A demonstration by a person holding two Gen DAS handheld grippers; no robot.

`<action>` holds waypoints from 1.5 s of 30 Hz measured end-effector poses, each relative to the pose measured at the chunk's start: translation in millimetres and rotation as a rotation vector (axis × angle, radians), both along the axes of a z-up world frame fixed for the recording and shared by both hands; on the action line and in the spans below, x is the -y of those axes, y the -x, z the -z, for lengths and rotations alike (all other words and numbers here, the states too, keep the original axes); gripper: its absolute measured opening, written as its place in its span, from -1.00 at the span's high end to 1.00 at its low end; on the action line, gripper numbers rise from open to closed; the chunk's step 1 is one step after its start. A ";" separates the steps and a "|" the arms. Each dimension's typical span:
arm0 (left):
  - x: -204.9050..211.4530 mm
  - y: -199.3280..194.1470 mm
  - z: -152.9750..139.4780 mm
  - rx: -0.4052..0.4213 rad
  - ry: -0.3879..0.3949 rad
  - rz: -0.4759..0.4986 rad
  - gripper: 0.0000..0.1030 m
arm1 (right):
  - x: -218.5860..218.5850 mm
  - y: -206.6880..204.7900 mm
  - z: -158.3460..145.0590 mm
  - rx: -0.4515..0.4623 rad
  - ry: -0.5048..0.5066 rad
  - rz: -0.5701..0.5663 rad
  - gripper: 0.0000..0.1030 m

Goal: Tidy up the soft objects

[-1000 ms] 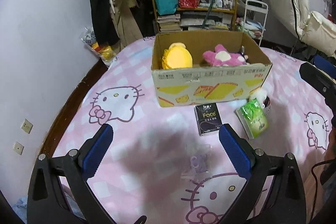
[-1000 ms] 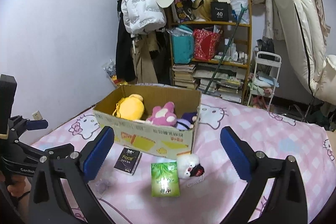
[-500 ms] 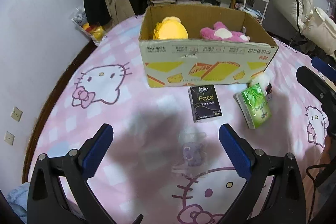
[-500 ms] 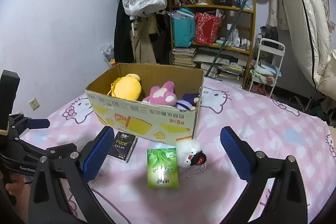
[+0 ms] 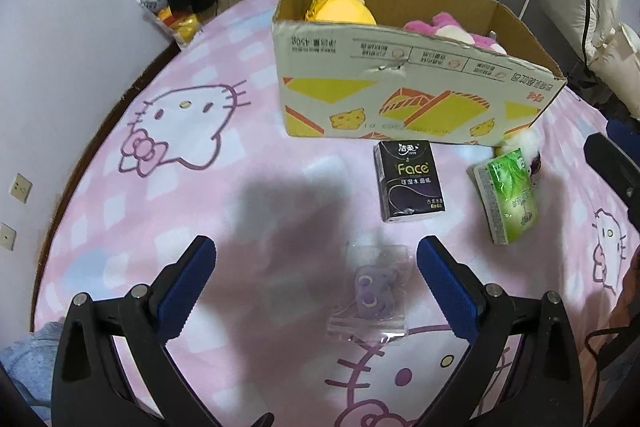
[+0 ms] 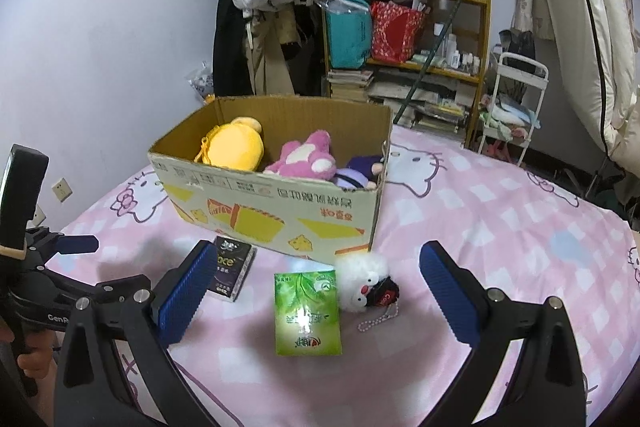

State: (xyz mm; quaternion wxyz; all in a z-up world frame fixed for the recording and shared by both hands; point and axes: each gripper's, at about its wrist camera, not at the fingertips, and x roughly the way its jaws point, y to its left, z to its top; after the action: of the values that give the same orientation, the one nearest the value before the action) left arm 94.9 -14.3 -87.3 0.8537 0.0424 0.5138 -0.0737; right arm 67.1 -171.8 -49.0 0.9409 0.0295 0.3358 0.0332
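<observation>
Both grippers hover over the bed [image 5: 100,211] with jaws wide and holding nothing. The box [image 6: 280,203] already holds a yellow plush [image 6: 234,149], a pink plush [image 6: 306,159] and a purple toy [image 6: 356,173], so the sorting looks partly done. Still out on the bed, just in front of the box, are a black tissue pack [image 5: 409,181], a green tissue pack [image 5: 510,197], a white plush keychain [image 6: 366,283] touching the green pack's far corner, and a clear bag [image 5: 370,297] with a small purple item inside. The left gripper [image 5: 316,287] sits low with the bag lying between its fingers, nearer the right one, so the step in hand seems to be picking up that bag. The next move likely calls for lowering a little, centring on the bag and closing gently, since thin plastic can slip or bunch. The right gripper [image 6: 312,295] faces the green pack and keychain, well placed to take either next.
</observation>
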 end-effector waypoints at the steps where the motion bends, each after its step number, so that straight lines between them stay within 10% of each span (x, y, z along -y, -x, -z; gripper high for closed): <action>1: 0.6 -1.4 2.0 -0.009 0.003 0.001 -0.93 | 0.7 -1.7 2.0 -0.009 -0.002 0.000 -1.00; 45: 22.0 -13.4 67.2 -0.248 0.006 0.075 -0.92 | 4.0 -44.9 95.0 -0.375 -0.123 0.013 -1.00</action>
State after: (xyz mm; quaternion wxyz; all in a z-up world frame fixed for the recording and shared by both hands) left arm 108.3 -36.3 -154.5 0.7802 0.0497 0.6134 -0.1119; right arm 112.0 -175.8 -144.0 0.8585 0.0947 0.5024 0.0413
